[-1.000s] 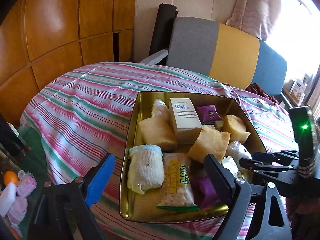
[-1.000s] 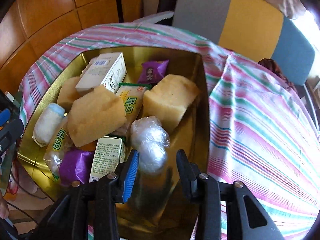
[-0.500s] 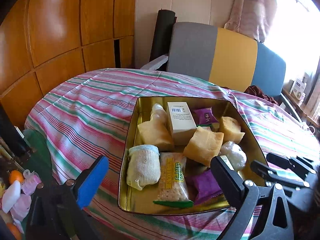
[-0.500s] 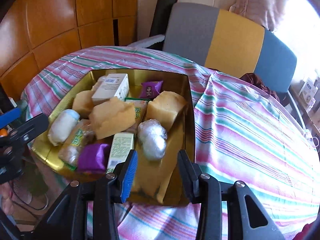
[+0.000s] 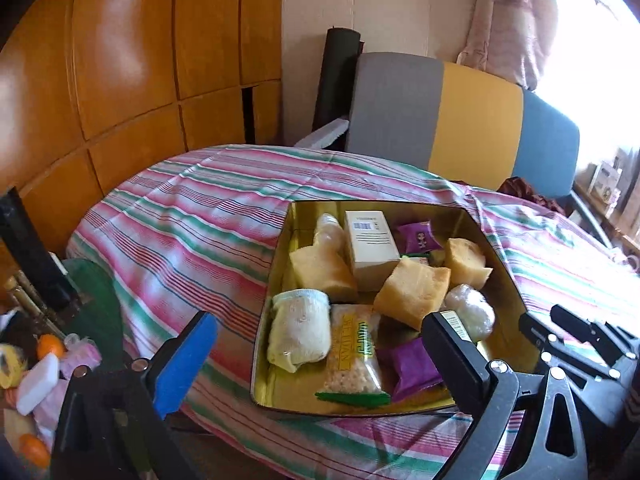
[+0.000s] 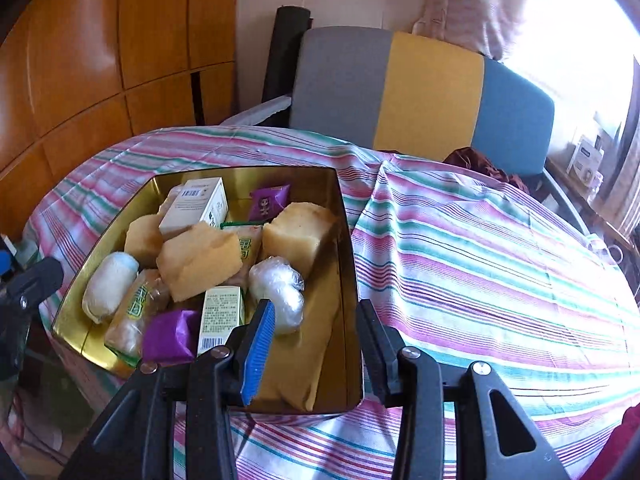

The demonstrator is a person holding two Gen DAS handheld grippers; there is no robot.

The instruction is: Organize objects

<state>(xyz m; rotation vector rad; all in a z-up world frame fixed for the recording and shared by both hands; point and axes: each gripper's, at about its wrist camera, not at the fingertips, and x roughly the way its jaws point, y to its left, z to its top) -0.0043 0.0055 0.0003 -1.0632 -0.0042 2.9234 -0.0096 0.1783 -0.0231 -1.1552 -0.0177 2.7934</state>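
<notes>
- The square gold metal tin [image 6: 348, 280], filled with wrapped snacks, sat on the striped tabletop [image 6: 480, 260].
- Both the left gripper [image 5: 320, 344] and right gripper [image 6: 316, 328] hung near it, fingers apart and empty.
- Packing looked finished; the next move probably called for closing or relocating the tin.

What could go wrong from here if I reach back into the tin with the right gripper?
1. The gold tin sits near the table's edge on a loose striped cloth; a push or snag could slide it off.
2. The snacks are heaped: the white box leans on the sponge cakes, so pulling one may topple others.
3. The plastic-wrapped ball nearest the open right gripper looks slippery and could squirt out. The left gripper is open too.
</notes>
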